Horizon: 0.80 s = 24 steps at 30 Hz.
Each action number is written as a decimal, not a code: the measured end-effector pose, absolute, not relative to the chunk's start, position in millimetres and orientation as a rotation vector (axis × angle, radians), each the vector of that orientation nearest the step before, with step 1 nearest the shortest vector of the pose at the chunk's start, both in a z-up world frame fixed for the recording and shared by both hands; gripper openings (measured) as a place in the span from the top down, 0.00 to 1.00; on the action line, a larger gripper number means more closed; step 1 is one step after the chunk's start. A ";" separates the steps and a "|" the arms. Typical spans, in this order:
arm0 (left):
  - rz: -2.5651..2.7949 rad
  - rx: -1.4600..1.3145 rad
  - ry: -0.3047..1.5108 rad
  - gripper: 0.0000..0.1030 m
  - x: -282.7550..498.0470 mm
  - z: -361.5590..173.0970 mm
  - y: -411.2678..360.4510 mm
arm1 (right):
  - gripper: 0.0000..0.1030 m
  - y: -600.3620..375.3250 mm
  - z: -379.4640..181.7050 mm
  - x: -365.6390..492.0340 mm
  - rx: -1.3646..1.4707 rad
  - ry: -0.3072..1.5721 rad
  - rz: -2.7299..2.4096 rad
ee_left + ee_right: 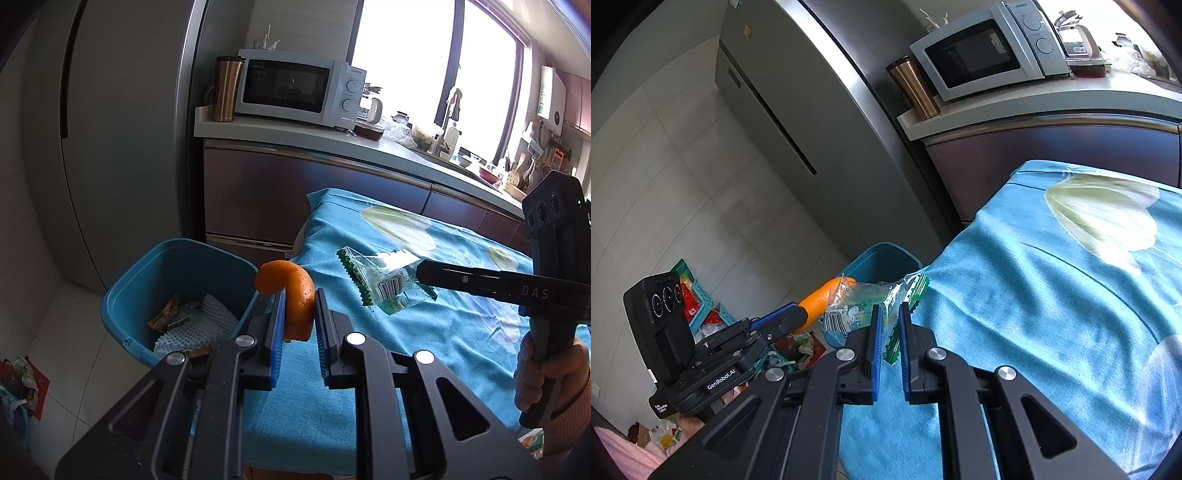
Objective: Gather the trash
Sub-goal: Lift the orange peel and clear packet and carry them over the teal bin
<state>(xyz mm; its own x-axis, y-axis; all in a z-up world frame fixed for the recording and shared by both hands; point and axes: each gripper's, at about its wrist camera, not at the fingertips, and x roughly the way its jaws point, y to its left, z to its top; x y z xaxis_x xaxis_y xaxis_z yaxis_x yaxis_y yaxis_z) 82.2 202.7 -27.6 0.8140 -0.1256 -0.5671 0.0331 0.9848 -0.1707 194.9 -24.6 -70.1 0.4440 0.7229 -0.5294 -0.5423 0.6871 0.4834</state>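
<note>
My left gripper (298,300) is shut on a curled strip of orange peel (295,295), held at the table's left edge just right of the blue bin (122,295); the peel also shows in the right wrist view (822,299). My right gripper (888,314) is shut on a clear plastic wrapper with green zigzag edges and a barcode (864,306), lifted a little above the blue tablecloth (1052,295). In the left wrist view the wrapper (384,280) hangs from the right gripper's tips (419,275).
The bin holds white foam netting (199,325) and wrappers. A grey fridge (122,129) stands behind it. The counter carries a microwave (295,92) and a copper tumbler (226,88). Bags and a basket lie on the floor (701,306).
</note>
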 end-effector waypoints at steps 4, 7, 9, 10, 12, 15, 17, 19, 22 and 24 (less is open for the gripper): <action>-0.072 -0.158 0.611 0.84 84.5 -27.5 207.4 | 0.92 -20.9 -69.8 196.9 0.253 0.784 0.802; -0.059 -0.162 0.610 0.84 86.5 -27.8 211.8 | 0.92 -18.9 -69.2 198.2 0.251 0.785 0.807; -0.053 -0.163 0.608 0.84 87.6 -27.7 215.0 | 0.92 -16.9 -68.8 199.1 0.250 0.786 0.810; -0.050 -0.163 0.608 0.84 88.3 -27.7 216.4 | 0.92 -16.3 -68.9 199.9 0.248 0.786 0.811; -0.044 -0.165 0.607 0.84 89.6 -27.9 220.0 | 0.92 -14.8 -69.0 201.1 0.247 0.789 0.815; -0.035 -0.168 0.606 0.84 89.8 -28.4 223.3 | 0.92 -11.3 -68.1 201.4 0.243 0.791 0.820; -0.029 -0.170 0.606 0.84 90.3 -28.6 226.0 | 0.92 -9.8 -68.0 202.1 0.240 0.792 0.822; -0.023 -0.169 0.604 0.84 91.1 -28.1 228.0 | 0.92 -7.8 -67.6 203.0 0.239 0.795 0.825; -0.016 -0.168 0.601 0.84 92.5 -27.1 230.7 | 0.92 -4.8 -67.2 204.5 0.240 0.800 0.829; -0.011 -0.167 0.601 0.84 93.5 -26.7 231.5 | 0.92 -3.7 -67.3 205.9 0.238 0.801 0.831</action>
